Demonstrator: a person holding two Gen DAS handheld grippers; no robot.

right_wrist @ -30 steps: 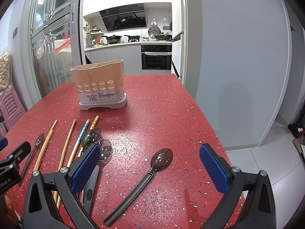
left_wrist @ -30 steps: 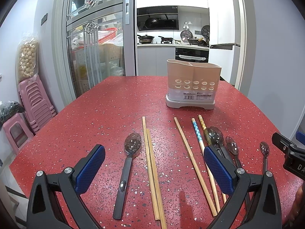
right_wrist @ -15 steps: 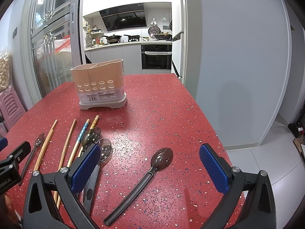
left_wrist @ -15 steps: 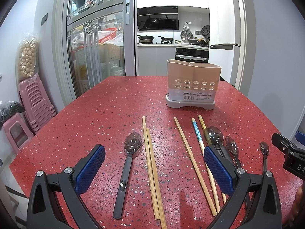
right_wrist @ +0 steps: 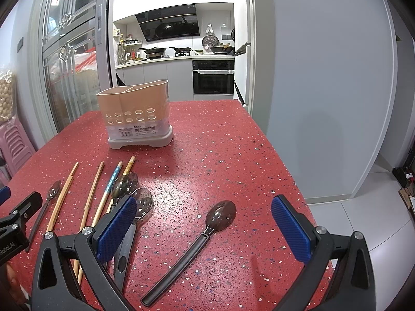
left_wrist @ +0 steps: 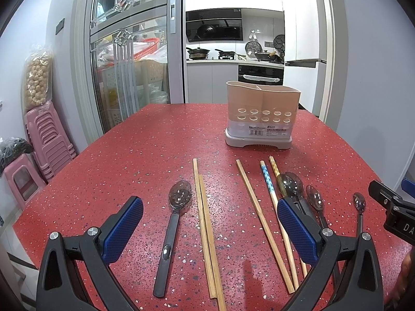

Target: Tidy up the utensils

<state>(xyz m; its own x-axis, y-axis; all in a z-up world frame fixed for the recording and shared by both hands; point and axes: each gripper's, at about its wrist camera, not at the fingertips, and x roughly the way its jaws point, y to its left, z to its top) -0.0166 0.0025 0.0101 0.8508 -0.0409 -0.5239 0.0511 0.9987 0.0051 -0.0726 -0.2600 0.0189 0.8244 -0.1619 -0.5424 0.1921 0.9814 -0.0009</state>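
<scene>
1. While both grippers hover low over the red table (left_wrist: 145, 150), the left gripper (left_wrist: 210, 229) fills the bottom of its own view with its fingers spread wide and nothing between the blue pads (left_wrist: 124, 229).
2. Between those pads, at lower centre, lie a dark spoon (left_wrist: 171, 230) and a pair of chopsticks (left_wrist: 206, 230) just to its right, side by side and touching.
3. Right of centre lie a plain chopstick (left_wrist: 262, 223) and a blue-patterned chopstick (left_wrist: 268, 184), with another patterned one beside it.
4. At the right, clear-bowled spoons (left_wrist: 291, 184) overlap the chopstick tips, partly hidden behind the right pad.
5. A small spoon (left_wrist: 359, 207) lies near the right edge, beside a black part of the other gripper.
6. The holder (left_wrist: 262, 116) stands upright at upper centre right, beyond the utensils, showing a divider inside and nothing sticking out of it.
7. In the right wrist view, the right gripper (right_wrist: 205, 230) is likewise spread wide and empty at the bottom of the frame.
8. A brown spoon (right_wrist: 192, 251) lies diagonally between its pads at lower centre, apart from the rest.
9. The other chopsticks and spoons cluster at lower left, and the holder (right_wrist: 137, 119) stands at upper left.
</scene>
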